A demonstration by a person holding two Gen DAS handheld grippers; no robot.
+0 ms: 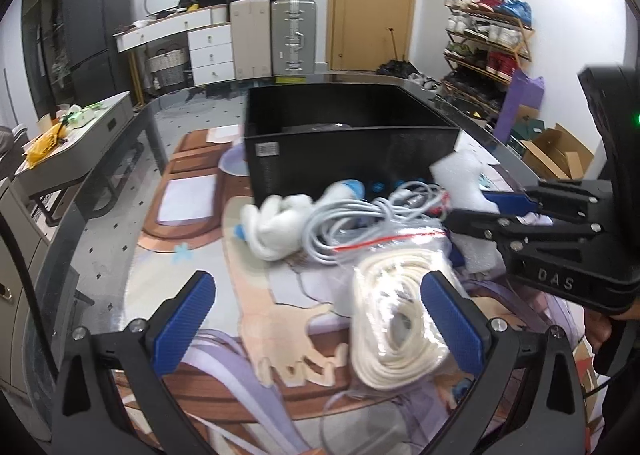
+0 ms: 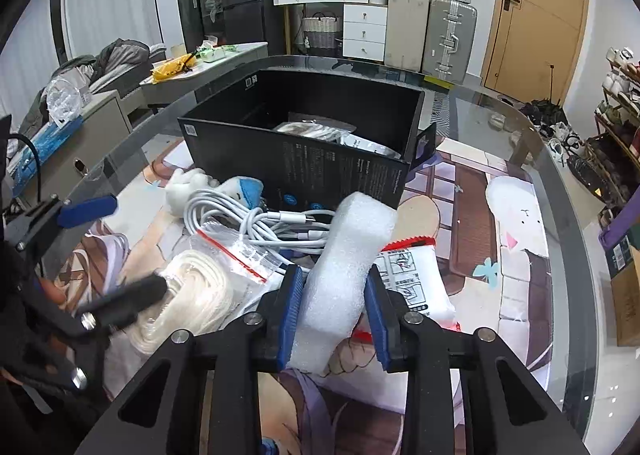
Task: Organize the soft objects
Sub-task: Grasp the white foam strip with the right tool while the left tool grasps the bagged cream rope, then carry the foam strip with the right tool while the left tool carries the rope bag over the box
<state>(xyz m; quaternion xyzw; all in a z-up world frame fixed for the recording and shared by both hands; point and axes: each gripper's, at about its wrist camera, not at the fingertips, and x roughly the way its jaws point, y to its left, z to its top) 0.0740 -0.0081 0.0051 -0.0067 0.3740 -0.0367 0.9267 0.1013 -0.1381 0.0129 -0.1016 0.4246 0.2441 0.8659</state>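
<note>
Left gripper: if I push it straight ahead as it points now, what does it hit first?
Likely the bagged white cord coil beside its right finger; the left gripper is open, depth unclear.

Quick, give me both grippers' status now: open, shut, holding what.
Left gripper: open, holding nothing; its jaws stand wide over the bagged white cord.
Right gripper: shut on the white foam block, pads pressing both sides.

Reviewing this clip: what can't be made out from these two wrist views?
- Black box contents: mostly hidden by its front wall in the left wrist view; the right wrist view shows only the tops of pale packets.
- Printed packet: partly covered by the foam block and right tool; its print is too small to read.
- White plush: blurred in the left wrist view, half hidden behind cables in the right wrist view.
</note>
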